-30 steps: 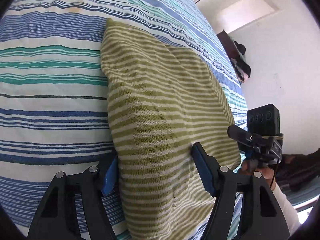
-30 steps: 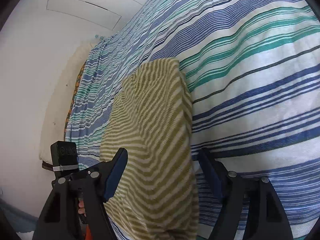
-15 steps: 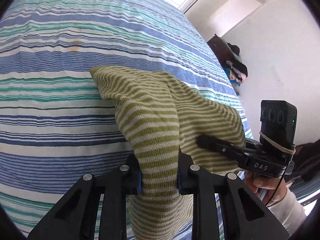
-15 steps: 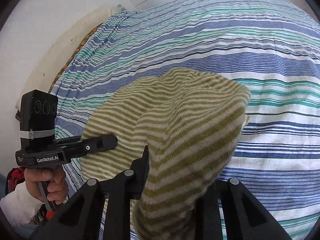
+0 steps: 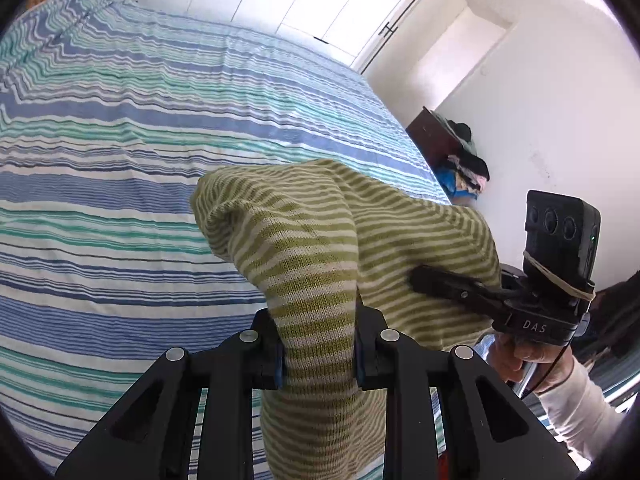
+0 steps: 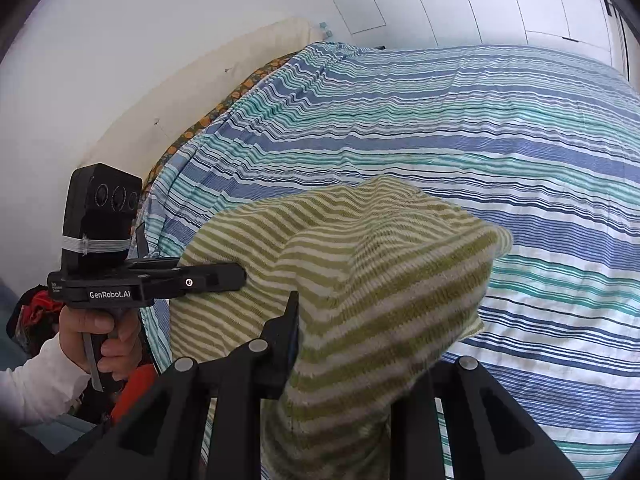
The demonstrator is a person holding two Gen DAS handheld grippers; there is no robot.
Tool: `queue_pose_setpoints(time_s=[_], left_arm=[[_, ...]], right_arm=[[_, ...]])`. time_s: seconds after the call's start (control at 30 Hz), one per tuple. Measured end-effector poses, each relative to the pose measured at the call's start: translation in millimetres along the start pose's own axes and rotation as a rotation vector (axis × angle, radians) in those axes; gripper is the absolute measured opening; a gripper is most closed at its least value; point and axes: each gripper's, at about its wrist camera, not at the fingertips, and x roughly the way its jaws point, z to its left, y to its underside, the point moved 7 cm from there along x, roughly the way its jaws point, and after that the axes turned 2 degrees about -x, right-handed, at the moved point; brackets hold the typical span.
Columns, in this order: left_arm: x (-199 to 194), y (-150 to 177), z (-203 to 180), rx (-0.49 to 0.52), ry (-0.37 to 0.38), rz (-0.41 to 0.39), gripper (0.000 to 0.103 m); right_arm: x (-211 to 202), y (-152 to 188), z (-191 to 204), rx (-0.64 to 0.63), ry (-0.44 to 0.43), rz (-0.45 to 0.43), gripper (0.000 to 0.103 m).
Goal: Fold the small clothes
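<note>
A small green-and-white striped knit garment [image 5: 320,248] is held up over the striped bed. My left gripper [image 5: 318,344] is shut on its near edge, cloth bunched between the jaws. It also shows in the right wrist view [image 6: 368,264], where my right gripper [image 6: 340,344] is shut on the other near corner. The cloth covers the right finger there. Each view shows the other gripper, the right gripper [image 5: 416,276] and the left gripper [image 6: 240,278], pressed into the cloth at the side. The far edge of the garment hangs over the bed.
The bed sheet [image 5: 120,160] has blue, teal and white stripes and fills most of both views. A dark cabinet with piled clothes [image 5: 460,156] stands by the white wall on the right. White wardrobe doors [image 6: 500,0] stand beyond the bed.
Both grippers closed on the garment's near edge, then lifted it. It lay flat on the bed a second ago; now it hangs bunched and raised, and both views tilt up toward the far wall.
</note>
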Motion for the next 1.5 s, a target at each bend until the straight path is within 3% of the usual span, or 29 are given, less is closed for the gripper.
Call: queue_pose_setpoints(time_s=[0.1, 0.3, 0.37, 0.4, 0.47, 0.5, 0.53, 0.67, 0.77, 0.9, 1.0, 1.13, 1.3, 1.4, 1.5], left_arm=[[-19.5, -10.3, 21.9, -0.008, -0.036, -0.025, 0.024], [-10.1, -7.6, 43.1, 0.016, -0.060, -0.038, 0.025], [18.0, 7.3, 52.5, 0.061, -0.114, 0.008, 0.036], [31.8, 20.9, 62.2, 0.055, -0.171, 0.047, 0.048], [50.6, 64.2, 85.4, 0.039, -0.313, 0.152, 0.053], [54.4, 86.1, 91.6, 0.042, -0.356, 0.184, 0.053], [52.9, 108.7, 93.0, 0.050, -0.379, 0.198, 0.054], [20.9, 178.8, 69.3, 0.100, -0.474, 0.172, 0.065], [-15.9, 201.7, 30.1, 0.132, -0.536, 0.092, 0.071], [-78.7, 199.2, -22.0, 0.100, -0.564, -0.069, 0.097], [-117.6, 194.0, -48.4, 0.117, -0.588, -0.204, 0.098], [-139.8, 199.7, -44.6, 0.045, -0.610, -0.158, 0.098], [-163.1, 222.5, -34.6, 0.120, -0.929, -0.251, 0.099], [-157.6, 234.1, -31.6, 0.162, -0.950, -0.194, 0.100], [-157.3, 244.8, -29.8, 0.125, -0.938, -0.136, 0.100]], right_arm=[[15.3, -21.4, 24.2, -0.017, -0.027, -0.020, 0.022], [38.8, -27.9, 48.0, -0.022, -0.016, -0.028, 0.022], [46.8, -17.4, 35.3, 0.013, 0.009, -0.025, 0.022], [52.8, -7.9, 26.6, 0.034, 0.024, -0.006, 0.026], [67.7, 27.4, 1.4, 0.082, 0.123, 0.107, 0.052], [68.0, 48.0, -9.4, 0.106, 0.171, 0.142, 0.085], [62.0, 68.7, -16.5, 0.117, 0.202, 0.153, 0.092], [16.0, 150.7, -26.9, 0.203, 0.285, 0.179, 0.092], [-21.9, 185.8, -7.5, 0.237, 0.347, 0.154, 0.092], [-65.9, 191.9, 50.8, 0.213, 0.395, 0.078, 0.092], [-83.7, 183.5, 100.7, 0.150, 0.379, 0.028, 0.093], [-90.7, 176.6, 149.5, 0.034, 0.408, 0.031, 0.093], [-99.8, 176.8, 181.9, 0.002, 0.454, 0.004, 0.093], [-98.9, 182.7, 192.2, -0.011, 0.459, 0.020, 0.093], [-97.6, 188.5, 198.8, -0.025, 0.471, 0.043, 0.093]])
